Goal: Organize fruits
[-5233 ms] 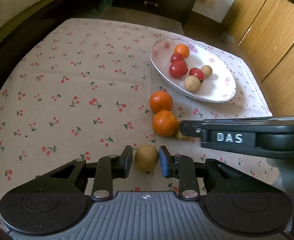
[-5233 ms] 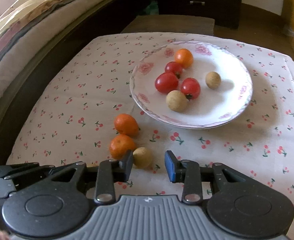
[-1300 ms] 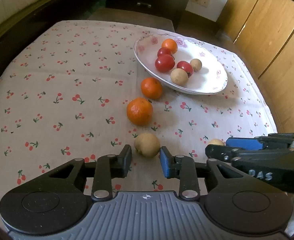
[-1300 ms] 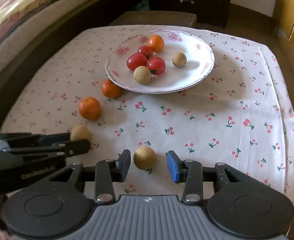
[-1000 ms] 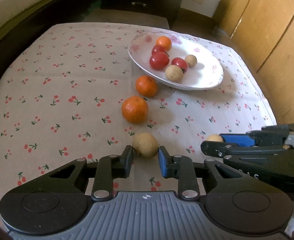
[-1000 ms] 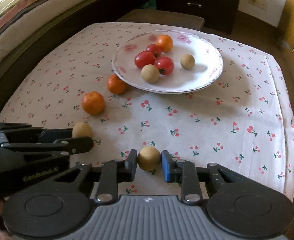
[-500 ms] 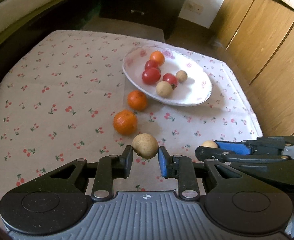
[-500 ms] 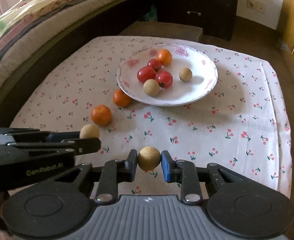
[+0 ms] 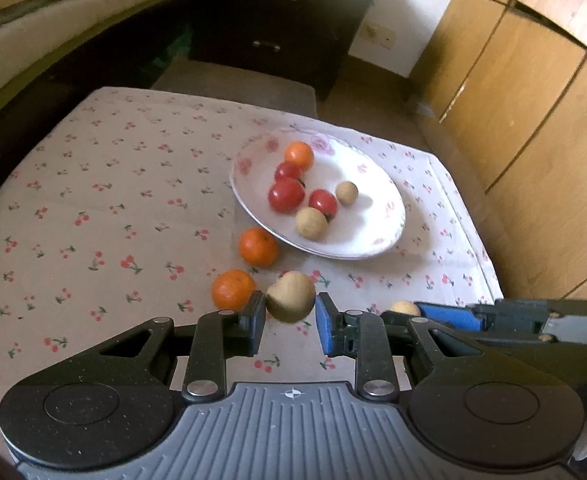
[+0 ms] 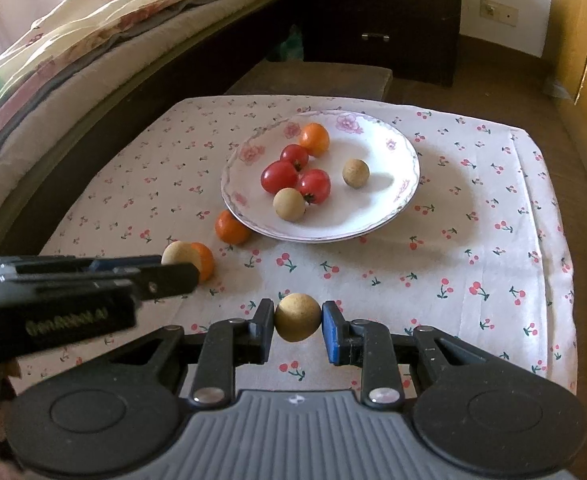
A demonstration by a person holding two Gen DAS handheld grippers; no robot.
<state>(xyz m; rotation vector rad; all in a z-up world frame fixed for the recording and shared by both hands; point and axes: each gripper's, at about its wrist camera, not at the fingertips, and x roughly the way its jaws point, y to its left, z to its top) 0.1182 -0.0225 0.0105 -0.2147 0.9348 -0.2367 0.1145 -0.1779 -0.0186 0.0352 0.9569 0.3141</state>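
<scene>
My left gripper is shut on a tan round fruit, held above the cherry-print cloth. My right gripper is shut on another tan round fruit, also lifted off the cloth. A white floral plate sits farther back. It holds several fruits: red tomatoes, an orange and two tan fruits. Two oranges lie on the cloth in front of the plate's left rim. In the right wrist view the left gripper crosses from the left with its fruit.
The cherry-print cloth covers a small low table. A bed with a patterned quilt runs along the left. A dark drawer cabinet stands behind the table, with a low stool before it. Wooden cupboard doors are at the right.
Both grippers have risen with their tan fruits, which now hang clear of the cloth. The plate and oranges look farther away.
</scene>
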